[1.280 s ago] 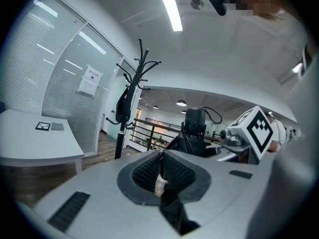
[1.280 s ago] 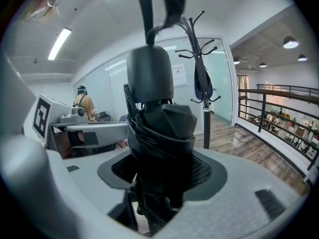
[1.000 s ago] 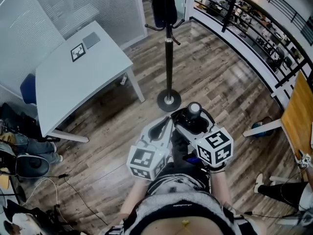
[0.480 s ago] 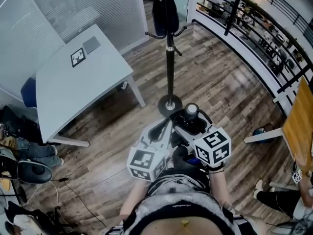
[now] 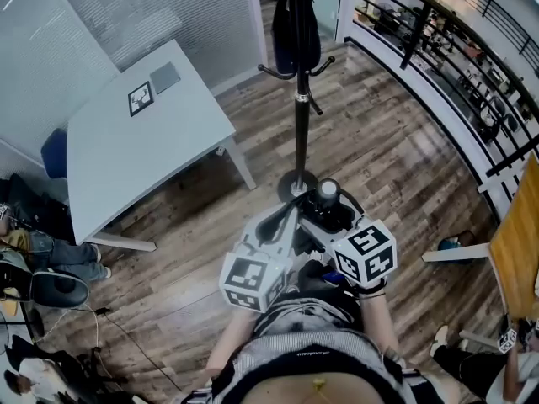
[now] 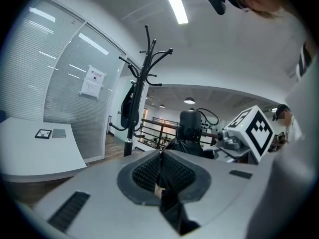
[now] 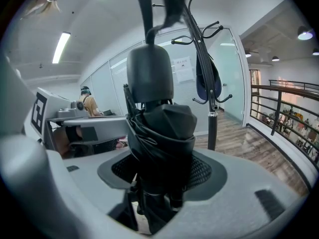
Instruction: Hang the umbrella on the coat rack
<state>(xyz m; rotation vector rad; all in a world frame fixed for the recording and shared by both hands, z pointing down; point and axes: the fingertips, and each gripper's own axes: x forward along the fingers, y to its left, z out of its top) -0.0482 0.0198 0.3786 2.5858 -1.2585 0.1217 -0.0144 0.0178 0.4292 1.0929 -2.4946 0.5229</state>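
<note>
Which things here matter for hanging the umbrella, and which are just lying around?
Job: umbrella; coat rack.
Just there: black bag hanging on the rack; white table; marker card; grey pad; railing.
</note>
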